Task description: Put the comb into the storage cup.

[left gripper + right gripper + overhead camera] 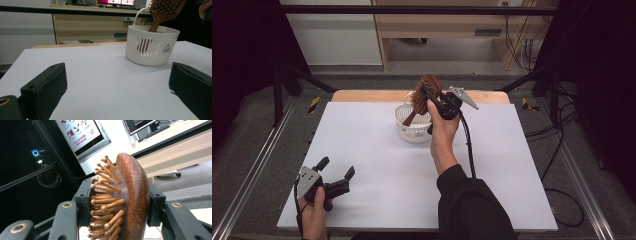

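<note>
**Right gripper clamped on the hairbrush above the basket**

The right gripper [428, 96] has its two black jaws pressed on the head of the wooden hairbrush [426, 93]. In the right gripper view one pad sits against the bristle side and the other against the smooth brown back of the hairbrush [132, 195], so the head is squeezed flat between them. The brush stands tilted, head up, with its handle slanting down into the white slatted basket [404, 125]; in the left gripper view the handle passes behind the basket [150, 47] wall and the head rises above the rim beside the loop handle. The basket stands on the white table [362, 150] near its far edge, about midway across.

The right hand [443, 131] grips the tool body from below, the forearm in a dark sleeve reaching forward and up from the near edge, wrist raised over the basket.

The left gripper [336, 170] has its jaws wide apart with nothing between them, only bare table surface. It rests low at the near left corner of the table, held in the left hand [314, 200], pointing toward the basket and well apart from it.
</note>
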The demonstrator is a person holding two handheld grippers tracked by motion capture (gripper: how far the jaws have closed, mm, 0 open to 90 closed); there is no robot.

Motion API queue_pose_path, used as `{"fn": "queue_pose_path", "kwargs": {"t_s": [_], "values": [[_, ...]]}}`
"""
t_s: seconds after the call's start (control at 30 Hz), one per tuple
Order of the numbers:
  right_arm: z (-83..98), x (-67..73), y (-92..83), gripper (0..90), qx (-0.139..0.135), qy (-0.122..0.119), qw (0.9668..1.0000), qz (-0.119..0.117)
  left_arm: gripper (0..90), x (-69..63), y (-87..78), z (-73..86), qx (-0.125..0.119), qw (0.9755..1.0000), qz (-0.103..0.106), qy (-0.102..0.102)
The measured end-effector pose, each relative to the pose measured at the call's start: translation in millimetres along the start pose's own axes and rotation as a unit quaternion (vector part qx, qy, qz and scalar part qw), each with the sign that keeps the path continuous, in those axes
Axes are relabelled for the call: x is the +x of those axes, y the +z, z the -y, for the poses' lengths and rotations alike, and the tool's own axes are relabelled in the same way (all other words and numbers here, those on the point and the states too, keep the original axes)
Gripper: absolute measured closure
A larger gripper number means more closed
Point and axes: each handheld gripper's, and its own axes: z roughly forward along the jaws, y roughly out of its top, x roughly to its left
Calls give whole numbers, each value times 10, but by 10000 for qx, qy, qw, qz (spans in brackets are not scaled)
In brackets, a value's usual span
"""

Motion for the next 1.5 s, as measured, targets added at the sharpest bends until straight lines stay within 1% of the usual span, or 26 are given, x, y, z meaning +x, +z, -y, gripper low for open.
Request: {"fn": "queue_pose_path", "kwargs": {"t_s": [0.03, 0.13, 0.7, 0.77, 0.93, 1.23, 1.5], "values": [[9, 9, 7, 503, -17, -3, 10000, 41, 18, -1, -1, -1, 1, 10000, -1, 10], [19, 18, 18, 503, -26, -17, 10000, 61, 18, -2, -2, 0, 7, 10000, 1, 10], [70, -1, 13, 503, -15, -41, 10000, 36, 18, -10, 3, 0, 11, 10000, 18, 21], [84, 1, 8, 503, 0, -12, 10000, 28, 18, -10, 0, -2, 7, 10000, 19, 16], [108, 5, -4, 502, -54, -38, 10000, 31, 18, -10, -1, -4, 1, 10000, 17, 16], [165, 17, 11, 502, -20, -33, 10000, -2, 18, -10, -1, -3, 3, 10000, 22, 11], [188, -2, 29, 502, -33, -14, 10000, 2, 18, -14, 8, 0, 13, 10000, 28, 2]]}}
